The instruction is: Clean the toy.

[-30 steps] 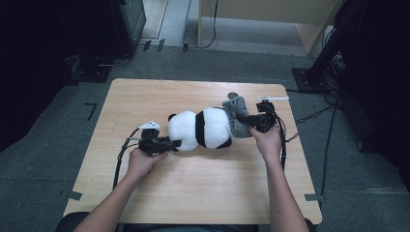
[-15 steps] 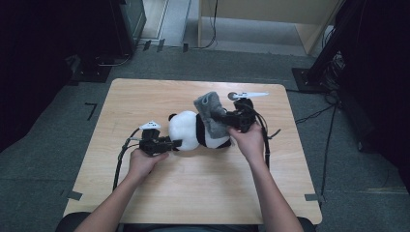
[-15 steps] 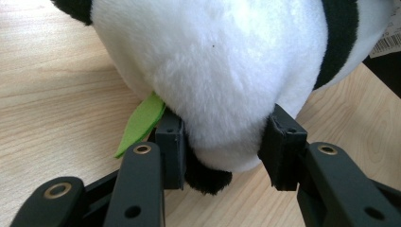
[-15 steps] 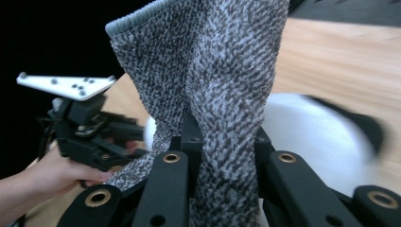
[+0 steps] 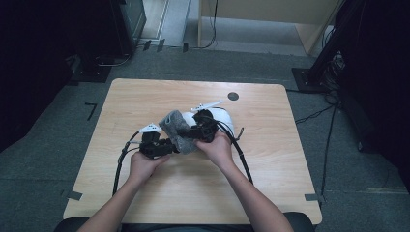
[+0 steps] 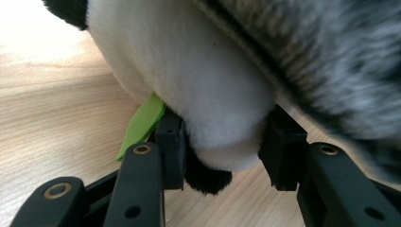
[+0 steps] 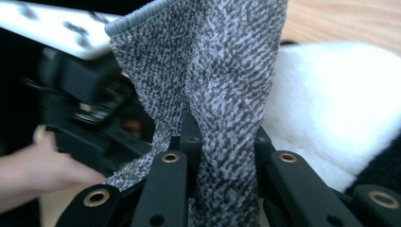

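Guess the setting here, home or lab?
Likely a lab or recording studio: a bare wooden table on grey carpet, black equipment stands around it, cables across the floor, and tape marks on the carpet.

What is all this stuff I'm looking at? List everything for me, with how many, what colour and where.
Plush panda toy: one, white and black, middle of the table, partly under the cloth.
Knitted cloth: one, speckled grey, draped over the panda.
Leaf-shaped felt piece: one, green, beneath the panda.
Wooden table: one, light brown, centre.
Round mark: one, dark, far side of the tabletop.
Left gripper: one, black, shut on the panda.
Right gripper: one, black, shut on the cloth.
Person's hands: two, near edge, each holding a gripper.
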Available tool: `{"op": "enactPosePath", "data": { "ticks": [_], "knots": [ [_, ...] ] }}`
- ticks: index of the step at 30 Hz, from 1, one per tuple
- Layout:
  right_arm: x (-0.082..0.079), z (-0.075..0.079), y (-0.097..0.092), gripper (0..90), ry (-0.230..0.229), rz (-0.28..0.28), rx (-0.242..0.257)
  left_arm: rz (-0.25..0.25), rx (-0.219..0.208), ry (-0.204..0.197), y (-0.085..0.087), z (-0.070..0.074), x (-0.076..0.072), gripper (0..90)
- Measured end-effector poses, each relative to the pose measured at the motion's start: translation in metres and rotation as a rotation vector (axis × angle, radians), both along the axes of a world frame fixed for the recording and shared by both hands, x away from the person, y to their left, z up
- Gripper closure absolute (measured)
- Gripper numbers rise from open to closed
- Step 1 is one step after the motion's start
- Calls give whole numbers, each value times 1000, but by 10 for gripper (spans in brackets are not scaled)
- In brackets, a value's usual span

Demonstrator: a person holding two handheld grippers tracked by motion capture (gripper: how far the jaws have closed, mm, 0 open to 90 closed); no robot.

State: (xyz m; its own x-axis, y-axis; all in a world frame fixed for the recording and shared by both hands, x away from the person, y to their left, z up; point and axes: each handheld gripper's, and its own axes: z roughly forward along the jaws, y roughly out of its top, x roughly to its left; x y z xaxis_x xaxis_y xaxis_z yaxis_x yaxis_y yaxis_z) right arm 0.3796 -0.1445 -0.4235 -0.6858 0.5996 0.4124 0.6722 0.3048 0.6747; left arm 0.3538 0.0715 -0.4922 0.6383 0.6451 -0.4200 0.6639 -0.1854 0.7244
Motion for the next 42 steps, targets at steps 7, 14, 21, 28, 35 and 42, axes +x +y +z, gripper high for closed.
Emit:
{"op": "enactPosePath", "data": {
  "ticks": [7,14,21,28,35,42],
  "knots": [
    [7,-1,-22,765,-40,-47,-37,2,-3,13,3,0,4,582],
    [15,4,-66,771,-21,-148,2,-18,-3,29,5,3,9,593],
    [17,11,-95,770,-21,-208,34,-42,2,39,8,6,14,600],
    [17,14,-123,752,-15,-263,64,-54,15,45,9,6,18,615],
    [15,11,-141,762,9,-301,91,-47,27,43,13,8,24,634],
    [13,7,-152,768,19,-330,62,-31,29,39,23,9,30,647]
  ]
}}
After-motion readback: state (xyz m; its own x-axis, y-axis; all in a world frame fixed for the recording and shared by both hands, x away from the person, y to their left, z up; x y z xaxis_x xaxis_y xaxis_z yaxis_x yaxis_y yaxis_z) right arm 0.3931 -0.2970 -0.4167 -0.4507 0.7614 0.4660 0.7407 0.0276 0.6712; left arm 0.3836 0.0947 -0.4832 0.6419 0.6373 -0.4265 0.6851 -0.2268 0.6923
